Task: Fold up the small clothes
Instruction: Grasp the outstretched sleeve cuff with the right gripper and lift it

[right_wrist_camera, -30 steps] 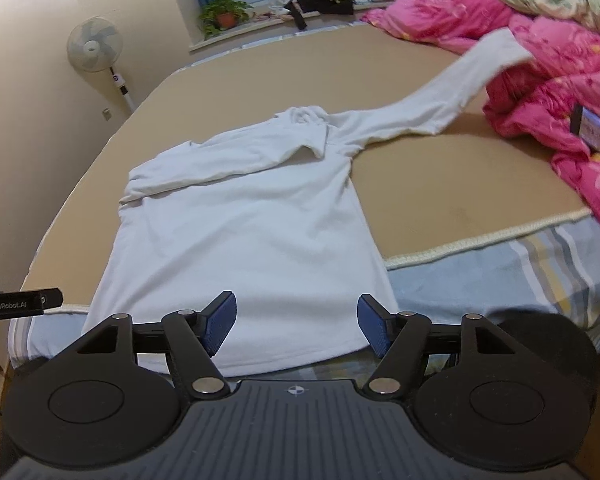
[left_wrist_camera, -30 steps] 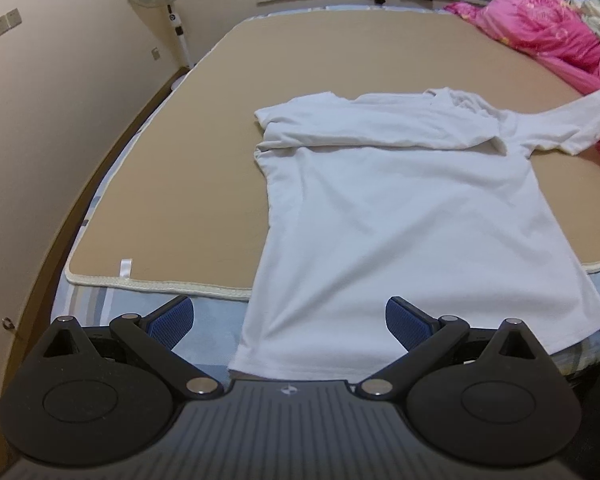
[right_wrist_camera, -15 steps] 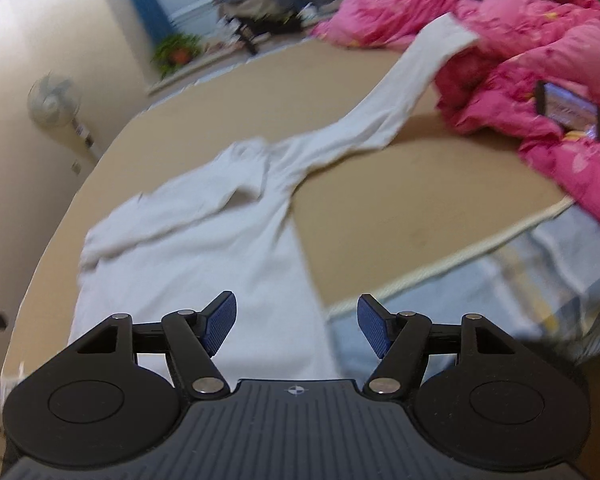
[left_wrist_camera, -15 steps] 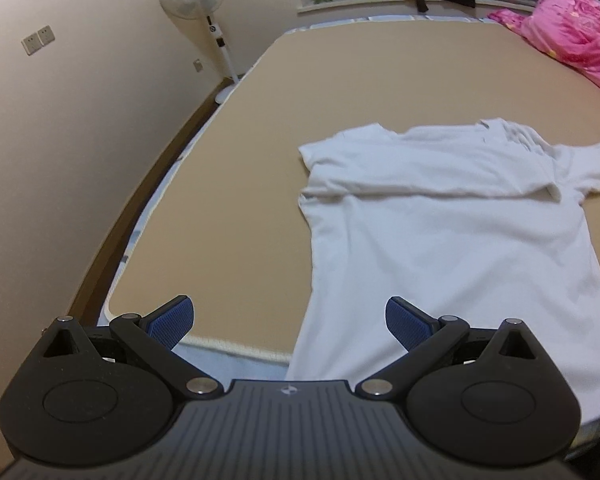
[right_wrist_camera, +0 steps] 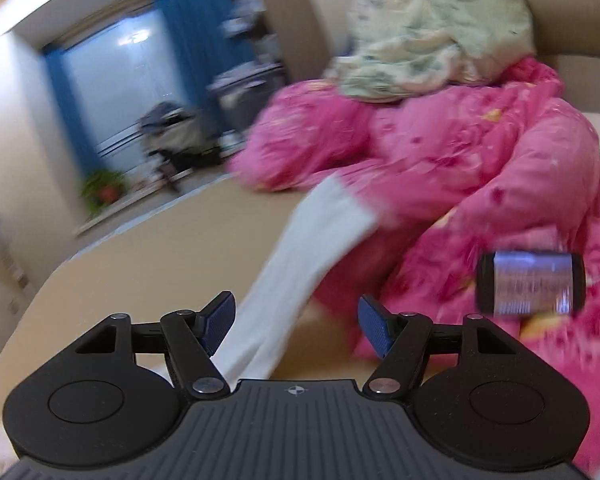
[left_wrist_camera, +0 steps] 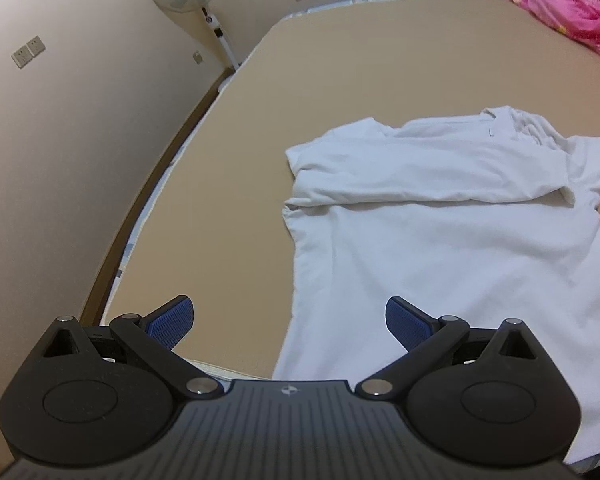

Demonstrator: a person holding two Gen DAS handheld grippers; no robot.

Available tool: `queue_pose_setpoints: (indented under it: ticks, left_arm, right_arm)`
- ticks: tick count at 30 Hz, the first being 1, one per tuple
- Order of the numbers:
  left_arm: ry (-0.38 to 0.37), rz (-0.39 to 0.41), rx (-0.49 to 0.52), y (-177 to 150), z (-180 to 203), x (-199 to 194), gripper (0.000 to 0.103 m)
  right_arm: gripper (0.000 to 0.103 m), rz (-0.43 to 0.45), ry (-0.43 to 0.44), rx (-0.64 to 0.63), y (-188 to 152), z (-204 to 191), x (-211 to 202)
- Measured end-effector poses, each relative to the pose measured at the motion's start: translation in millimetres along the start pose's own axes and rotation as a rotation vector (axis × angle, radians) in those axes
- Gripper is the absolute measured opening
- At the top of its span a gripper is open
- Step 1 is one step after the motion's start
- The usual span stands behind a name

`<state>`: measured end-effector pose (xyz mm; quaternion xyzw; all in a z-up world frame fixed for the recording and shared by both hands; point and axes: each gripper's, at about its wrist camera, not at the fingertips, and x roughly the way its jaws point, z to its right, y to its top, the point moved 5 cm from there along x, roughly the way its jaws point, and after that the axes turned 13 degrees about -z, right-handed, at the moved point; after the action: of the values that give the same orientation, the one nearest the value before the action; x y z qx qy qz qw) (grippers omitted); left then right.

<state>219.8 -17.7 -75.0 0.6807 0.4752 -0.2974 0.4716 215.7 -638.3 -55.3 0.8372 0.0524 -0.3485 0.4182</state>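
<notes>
The white shirt (left_wrist_camera: 452, 232) lies flat on the tan bed mat (left_wrist_camera: 340, 60), its hem at the near edge of the mat and its collar toward the middle. One sleeve is already folded across the chest. The other sleeve (right_wrist_camera: 300, 264) stretches out toward the far right side of the mat, and its cuff rests against the pink quilt (right_wrist_camera: 480, 168).

Your right tongs (right_wrist_camera: 294, 322) stand wide, their jaws having just been opening, with nothing between the pads; the long sleeve runs beneath them, nearer the left pad. Your left tongs (left_wrist_camera: 288, 320) also stand wide and empty, above the shirt's left hem corner by the near edge of the mat.

Your right view is smeared, so judge the cuff carefully. Close too soon and you will likely pinch only one layer, or catch quilt along with sleeve and drag bedding over the mat. A phone (right_wrist_camera: 528, 282) rests on the quilt just right of the sleeve; a wide sweep could knock it off. Pull the sleeve across too hard and the folded sleeve may slide open.
</notes>
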Motion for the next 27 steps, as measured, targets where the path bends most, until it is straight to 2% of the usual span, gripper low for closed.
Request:
queue_pose_setpoints:
  ticks: [4, 6, 7, 10, 12, 14, 16, 18, 20, 23, 27]
  left_arm:
    - [0.029, -0.013, 0.033, 9, 12, 6, 0.102]
    - [0.051, -0.007, 0.051, 13, 16, 7, 0.102]
    - [0.061, -0.004, 0.058, 16, 19, 7, 0.102]
    - [0.068, 0.0, 0.074, 21, 24, 8, 0.102]
    - [0.064, 0.001, 0.085, 22, 28, 10, 0.102]
    - [0.066, 0.001, 0.096, 22, 33, 12, 0.102]
    - [0.073, 0.003, 0.103, 22, 37, 14, 0.102]
    - [0.068, 0.011, 0.109, 21, 40, 13, 0.102]
    - [0.061, 0.02, 0.106, 19, 39, 10, 0.102]
    - [0.062, 0.029, 0.091, 18, 31, 9, 0.102]
    - [0.063, 0.004, 0.043, 19, 14, 20, 0.102]
  right_arm:
    - [0.074, -0.054, 0.018, 0.255, 35, 33, 64]
    - [0.073, -0.064, -0.012, 0.31, 41, 35, 86]
    - [0.067, -0.066, -0.021, 0.314, 44, 34, 93]
    - [0.009, -0.041, -0.056, 0.229, 55, 17, 99]
    - [0.009, 0.013, -0.043, 0.153, 60, -2, 86]
    - [0.008, 0.078, 0.018, 0.081, 66, -23, 64]
    - [0.008, 0.132, 0.092, 0.07, 72, -35, 44]
    - [0.008, 0.176, 0.119, 0.088, 82, -38, 30]
    - [0.008, 0.189, 0.067, 0.103, 88, -33, 29]
    - [0.008, 0.151, -0.034, 0.175, 92, -6, 38]
    - [0.008, 0.14, -0.066, 0.261, 91, 29, 42]
